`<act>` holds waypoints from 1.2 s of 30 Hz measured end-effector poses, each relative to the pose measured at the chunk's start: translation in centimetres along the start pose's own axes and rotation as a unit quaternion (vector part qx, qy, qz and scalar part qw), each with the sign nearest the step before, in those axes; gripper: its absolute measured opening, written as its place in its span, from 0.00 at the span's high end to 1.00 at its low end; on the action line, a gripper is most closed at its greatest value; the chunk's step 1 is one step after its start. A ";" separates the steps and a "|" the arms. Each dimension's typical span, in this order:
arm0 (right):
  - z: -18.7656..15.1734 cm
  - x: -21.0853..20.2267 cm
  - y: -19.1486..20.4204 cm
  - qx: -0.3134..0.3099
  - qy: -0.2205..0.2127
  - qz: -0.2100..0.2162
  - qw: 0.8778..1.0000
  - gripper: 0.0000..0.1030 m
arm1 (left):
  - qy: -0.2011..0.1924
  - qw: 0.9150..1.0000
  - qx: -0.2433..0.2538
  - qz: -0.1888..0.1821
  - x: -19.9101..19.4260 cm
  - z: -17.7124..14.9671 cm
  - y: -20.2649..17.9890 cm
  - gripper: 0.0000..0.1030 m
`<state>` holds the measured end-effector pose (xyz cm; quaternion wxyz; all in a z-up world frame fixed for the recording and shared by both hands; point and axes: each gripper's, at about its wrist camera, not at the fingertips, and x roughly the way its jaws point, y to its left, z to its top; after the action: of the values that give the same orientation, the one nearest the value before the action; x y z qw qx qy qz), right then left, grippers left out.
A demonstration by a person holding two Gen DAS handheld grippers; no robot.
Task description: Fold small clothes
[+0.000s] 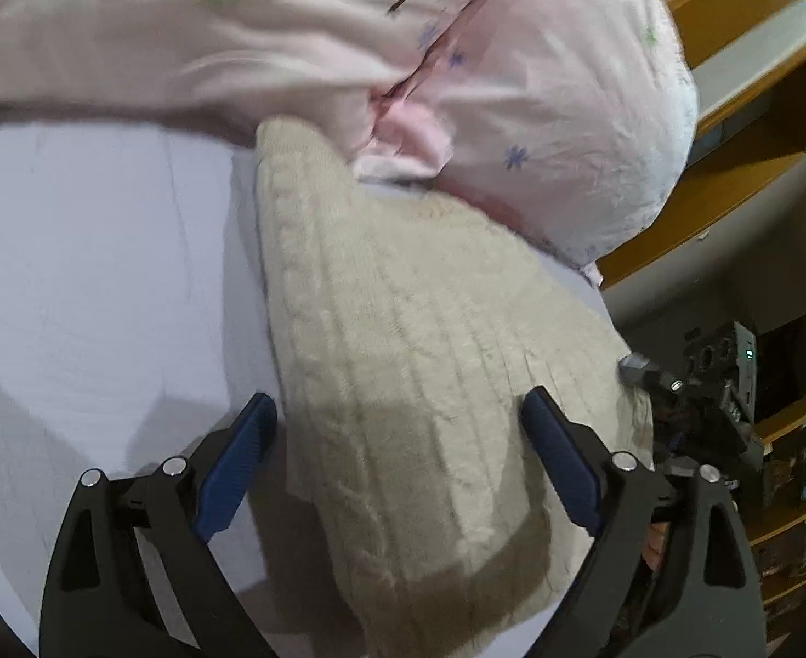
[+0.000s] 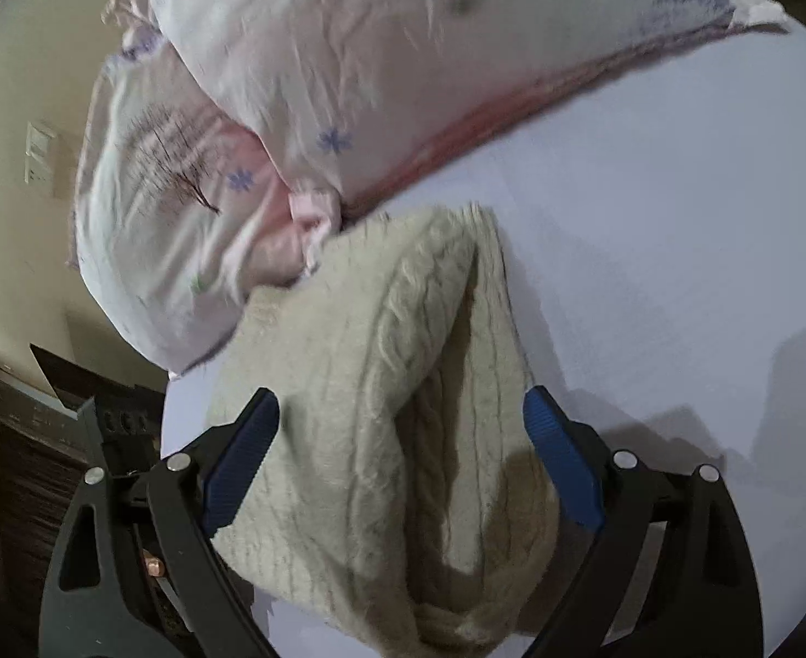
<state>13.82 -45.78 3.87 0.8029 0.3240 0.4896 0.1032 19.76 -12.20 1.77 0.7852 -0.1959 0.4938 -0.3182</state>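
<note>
A cream cable-knit sweater lies on the white bed sheet, its far end tucked against the pink pillows. My left gripper is open just above it, its blue pads straddling the near part of the knit. In the right wrist view the same sweater shows a raised fold with a dark crease down the middle. My right gripper is open over it, holding nothing. The other gripper's dark body shows at the sweater's right edge in the left wrist view.
Pink pillows with small flower prints lie beyond the sweater, also in the right wrist view. Wooden shelves stand to the right of the bed. A cream wall with a switch plate and a dark cabinet are on the left.
</note>
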 end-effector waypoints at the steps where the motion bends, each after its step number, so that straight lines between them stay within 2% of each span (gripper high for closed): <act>1: -0.3 0.3 -0.3 0.005 0.003 0.006 1.000 0.21 | 0.006 1.000 0.000 -0.007 0.2 0.0 0.0 0.10; 2: -0.5 0.4 -0.7 0.011 0.004 0.023 1.000 0.34 | 0.007 1.000 -0.003 -0.021 0.4 0.0 -0.1 0.11; 3: -0.7 0.6 -0.9 0.012 0.002 0.050 0.999 0.58 | 0.011 0.999 -0.006 -0.033 0.6 0.0 0.0 0.11; 4: -1.0 0.4 -0.9 0.012 -0.002 0.059 0.998 0.65 | 0.008 0.999 -0.003 -0.036 0.7 0.1 0.0 0.20; 5: -1.3 0.4 -0.6 0.003 -0.009 0.059 0.998 0.71 | 0.011 0.999 0.006 -0.032 0.8 0.1 -0.1 0.31; 6: -1.3 0.4 0.0 -0.007 -0.015 0.059 0.998 0.76 | 0.009 0.999 0.009 -0.032 0.7 0.1 0.0 0.38; 7: -1.7 0.2 1.1 -0.027 -0.025 0.062 0.997 0.78 | 0.005 0.999 0.012 -0.039 0.2 0.2 0.2 0.54; 8: -2.0 0.1 2.2 -0.044 -0.031 0.072 0.996 0.81 | 0.004 0.999 0.012 -0.053 -0.7 0.4 0.5 0.60; 10: -2.7 0.0 4.6 -0.077 -0.036 0.109 0.990 0.83 | -0.006 0.998 0.029 -0.061 -2.7 0.4 0.9 0.61; 12: -3.4 0.6 6.4 -0.108 -0.029 0.119 0.987 0.83 | -0.037 0.996 0.073 -0.040 -5.8 -0.3 1.1 0.61; 13: -3.9 1.7 7.5 -0.129 -0.019 0.105 0.986 0.83 | -0.046 0.995 0.089 -0.026 -6.8 -0.6 1.3 0.60; 15: -4.8 3.8 9.1 -0.160 -0.006 0.041 0.986 0.77 | -0.052 0.992 0.113 0.024 -8.2 -1.2 2.3 0.55; 17: -5.8 3.3 10.1 -0.182 -0.048 -0.008 0.982 0.70 | -0.043 0.992 0.102 0.053 -8.9 -1.9 3.5 0.47; 18: -6.7 2.1 10.9 -0.201 -0.092 -0.031 0.975 0.66 | -0.052 0.992 0.099 0.061 -9.6 -2.2 3.8 0.44; 19: -7.5 1.1 11.4 -0.214 -0.124 -0.035 0.968 0.65 | -0.071 0.989 0.102 0.075 -10.6 -2.7 3.9 0.39; 20: -8.3 0.1 11.7 -0.224 -0.141 -0.023 0.964 0.62 | -0.101 0.984 0.112 0.098 -12.0 -3.3 3.6 0.31; 21: -9.4 -0.3 12.6 -0.237 -0.135 0.010 0.962 0.55 | -0.120 0.980 0.118 0.108 -12.8 -3.7 3.2 0.28; 22: -9.8 0.0 13.2 -0.245 -0.121 0.027 0.962 0.52 | -0.133 0.977 0.120 0.112 -13.7 -4.1 3.0 0.23; 23: -10.5 0.9 13.7 -0.254 -0.093 0.039 0.962 0.47 | -0.144 0.976 0.119 0.112 -14.6 -4.8 2.7 0.21; 24: -10.8 1.8 13.9 -0.255 -0.074 0.033 0.964 0.45 | -0.147 0.976 0.115 0.112 -15.0 -5.2 2.4 0.20; 26: -10.2 5.2 13.0 -0.230 -0.025 -0.024 0.973 0.48 | -0.142 0.977 0.104 0.123 -15.1 -6.3 1.4 0.12; 27: -9.8 6.0 12.1 -0.207 -0.014 -0.022 0.978 0.50 | -0.137 0.976 0.099 0.134 -15.0 -6.9 1.3 0.11; 28: -9.6 5.1 11.2 -0.179 -0.028 0.006 0.983 0.50 | -0.131 0.976 0.094 0.147 -15.0 -7.4 1.2 0.08; 29: -9.7 4.3 11.3 -0.171 -0.033 0.014 0.985 0.50 | -0.119 0.975 0.086 0.170 -14.6 -8.3 1.1 0.04; 31: -11.0 2.3 12.0 -0.182 -0.066 0.003 0.981 0.33 | -0.100 0.971 0.073 0.203 -14.1 -9.5 0.9 0.01; 32: -11.8 0.9 12.0 -0.192 -0.086 -0.005 0.978 0.10 | -0.089 0.969 0.064 0.221 -13.6 -10.3 0.8 0.01; 33: -12.8 -0.2 12.2 -0.203 -0.107 -0.015 0.973 0.02 | -0.081 0.968 0.061 0.231 -13.3 -10.9 0.8 0.01; 34: -14.2 -1.3 12.3 -0.215 -0.128 -0.030 0.968 0.02 | -0.073 0.967 0.060 0.238 -12.9 -11.3 0.8 0.01; 36: -16.7 -2.3 11.9 -0.228 -0.137 -0.087 0.960 0.02 | -0.060 0.963 0.066 0.253 -11.8 -11.9 0.4 0.01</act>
<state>0.26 -30.79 7.74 0.9207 0.0994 0.3648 0.0967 5.50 -3.68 4.00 0.8795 -0.0308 0.4570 -0.1289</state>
